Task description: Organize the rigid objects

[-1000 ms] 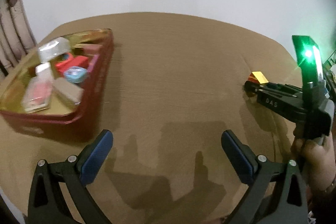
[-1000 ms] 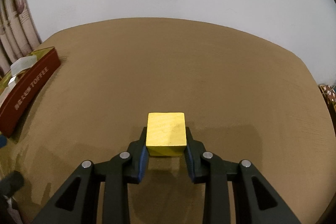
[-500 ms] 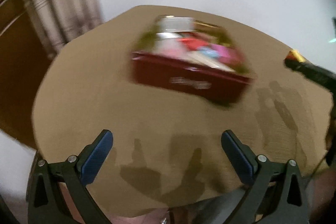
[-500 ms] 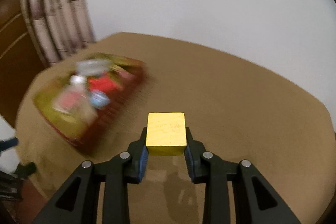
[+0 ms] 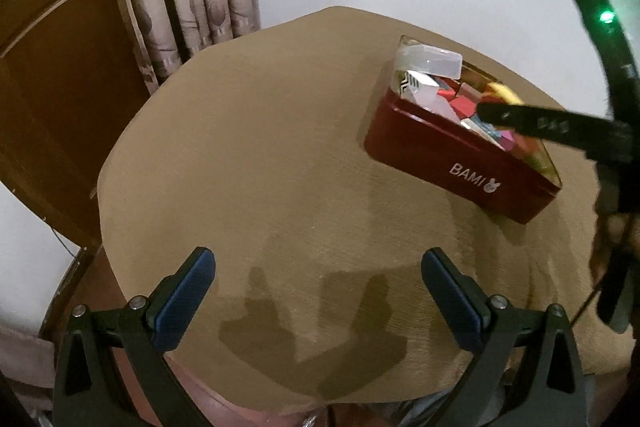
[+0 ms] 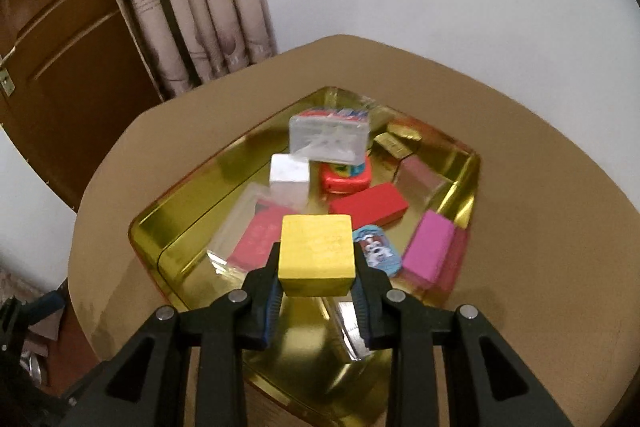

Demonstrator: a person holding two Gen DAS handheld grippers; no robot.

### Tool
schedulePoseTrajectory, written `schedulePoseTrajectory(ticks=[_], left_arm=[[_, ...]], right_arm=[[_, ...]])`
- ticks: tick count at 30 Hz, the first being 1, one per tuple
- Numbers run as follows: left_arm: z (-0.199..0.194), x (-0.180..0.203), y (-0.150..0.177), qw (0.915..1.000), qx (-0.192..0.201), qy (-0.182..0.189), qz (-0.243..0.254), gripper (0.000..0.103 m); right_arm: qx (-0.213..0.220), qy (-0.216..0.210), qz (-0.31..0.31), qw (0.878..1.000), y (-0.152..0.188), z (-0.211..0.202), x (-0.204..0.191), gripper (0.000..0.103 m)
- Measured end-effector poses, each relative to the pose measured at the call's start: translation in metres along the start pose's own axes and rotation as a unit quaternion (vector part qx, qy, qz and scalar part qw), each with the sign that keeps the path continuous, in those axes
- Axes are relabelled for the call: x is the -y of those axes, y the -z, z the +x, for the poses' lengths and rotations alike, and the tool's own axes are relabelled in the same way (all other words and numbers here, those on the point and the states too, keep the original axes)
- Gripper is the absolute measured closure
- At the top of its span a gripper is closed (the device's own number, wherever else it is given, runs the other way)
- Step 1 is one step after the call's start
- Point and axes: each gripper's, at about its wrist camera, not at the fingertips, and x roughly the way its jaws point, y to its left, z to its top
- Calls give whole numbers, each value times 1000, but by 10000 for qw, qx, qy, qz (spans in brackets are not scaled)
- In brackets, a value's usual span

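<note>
here the right claw is clamped on a yellow wooden cube, its blue pads pressing the cube's two sides, and it holds the cube in the air above the open tin. the tin is red on the outside, with "bami" printed on its wall in the left wrist view, and shiny gold inside. it sits on the brown tabletop. inside the tin lie a clear plastic box tilted at the far end, a white cube just in front of it, a red block, a pink block near the right wall, a red tape measure partly under the clear box, and a small blue oval piece touching the yellow cube's right edge in the picture. the left claw hangs over bare tabletop, well apart from the tin, its jaws spread wide with nothing between them. a patterned curtain and a brown wooden door stand behind the tabletop.
</note>
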Motion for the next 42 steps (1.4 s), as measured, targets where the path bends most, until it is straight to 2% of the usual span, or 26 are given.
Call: schedulePoseTrajectory(ticks=[6,12,15,18,22,23,28,31,42], left_arm=[[-4,11,0,9997,50,40,227,1],[-9,21,0,9989,121,45,458,1],[-14,26,0,9980,185,123,599,1],[-21,34,-3,9964,350,1,774,1],[-29,49,-7,9950,472,42,881,1],[-32,52,-8,9946,490,140,909,1],[-51,70,-10,9915,758,133,1053,1],[-56,75,-12,9917,731,297,1013,1],[-62,80,-20,9928,736,296,894,1]], right_arm=[[-208,-173,-18,9996,7,9,-4,72],[-79,-132,-50,9999,8,6,-7,71],[326,-160,-80,9993,10,-15,-9,71],[879,-41,-60,9961,23,-52,-9,70],[1436,394,203,9886,54,-93,-1,55],[1516,453,302,9869,61,-101,3,55],[1653,540,708,9822,83,-125,24,54],[1658,663,684,9816,90,-136,26,54],[2050,958,655,9719,104,-179,22,54]])
